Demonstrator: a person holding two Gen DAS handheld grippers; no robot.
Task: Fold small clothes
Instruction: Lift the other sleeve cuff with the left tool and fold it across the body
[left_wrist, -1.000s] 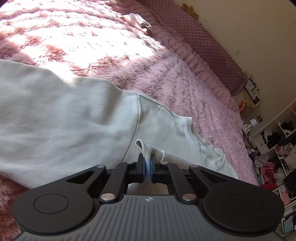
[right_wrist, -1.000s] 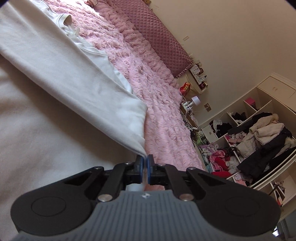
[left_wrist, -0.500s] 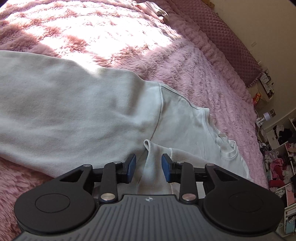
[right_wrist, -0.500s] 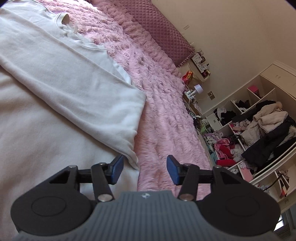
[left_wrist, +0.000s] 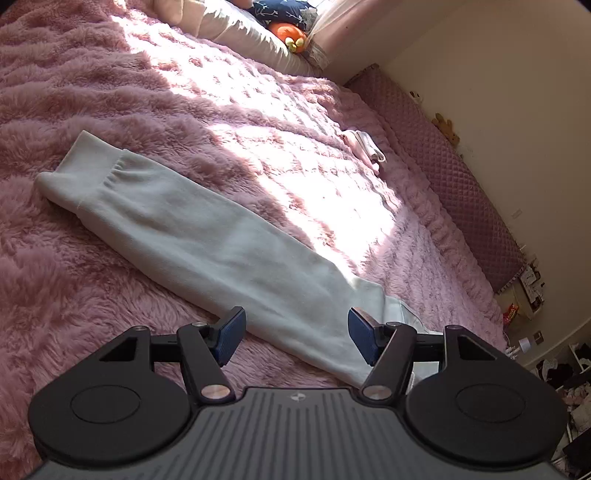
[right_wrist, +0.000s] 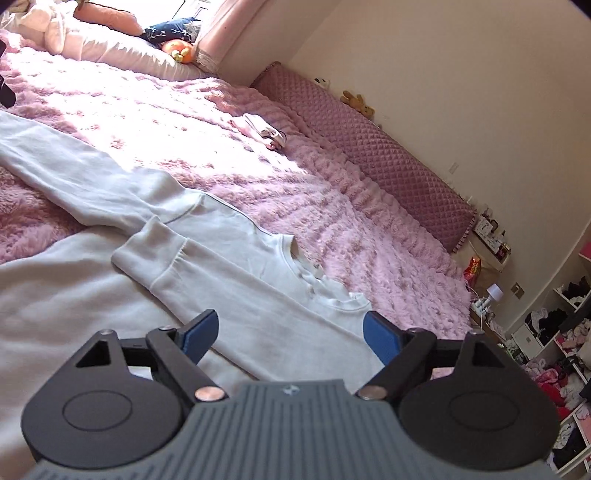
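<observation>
A white long-sleeved sweatshirt (right_wrist: 258, 266) lies flat on the pink fluffy bedspread (right_wrist: 332, 206). In the right wrist view one sleeve (right_wrist: 173, 258) is folded across the chest, its cuff toward the left; the other sleeve (right_wrist: 74, 177) stretches out to the left. In the left wrist view that outstretched sleeve (left_wrist: 207, 236) runs diagonally, with its cuff (left_wrist: 81, 173) at the far left. My left gripper (left_wrist: 295, 336) is open and empty above the sleeve near the shoulder. My right gripper (right_wrist: 291, 332) is open and empty above the folded sleeve.
A small folded pink garment (left_wrist: 364, 147) lies near the quilted headboard (left_wrist: 461, 192). Pillows and an orange plush toy (left_wrist: 291, 35) sit at the far end. Cluttered shelves (right_wrist: 554, 350) and a bedside table stand at the right.
Both grippers opened and let go of the sweatshirt, then drew back and lifted. The right sleeve now lies folded across the chest. The left view has swung toward the outstretched sleeve.
</observation>
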